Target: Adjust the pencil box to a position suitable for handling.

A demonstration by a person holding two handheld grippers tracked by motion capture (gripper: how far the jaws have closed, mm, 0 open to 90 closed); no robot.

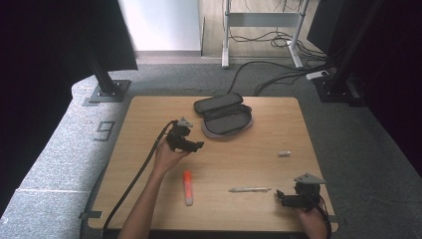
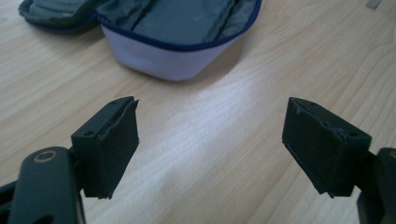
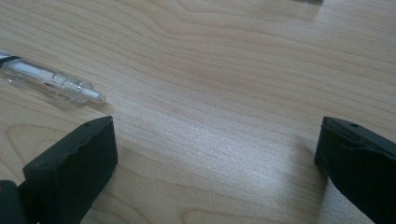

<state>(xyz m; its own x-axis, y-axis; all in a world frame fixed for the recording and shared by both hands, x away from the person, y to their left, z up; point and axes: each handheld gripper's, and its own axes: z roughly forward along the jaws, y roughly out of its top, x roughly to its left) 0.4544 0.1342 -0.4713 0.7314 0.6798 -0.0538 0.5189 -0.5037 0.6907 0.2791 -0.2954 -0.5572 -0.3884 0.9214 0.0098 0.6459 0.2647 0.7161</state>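
I see pencil case [image 1: 224,117] lying open and flat at far middle of counter [image 1: 149,114], dark grey inside, pale grey outer shell with blue zipper edge, both halves spread side by side. Clear pen [image 1: 250,189] with white core lies flat near front edge, well apart from case.

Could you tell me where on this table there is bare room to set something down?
The widest free patch on the table is the right half, between the open pencil case, the small metal piece and the pen. The far-left corner is bare too. It is crowded near the front: orange highlighter, pen and right gripper.
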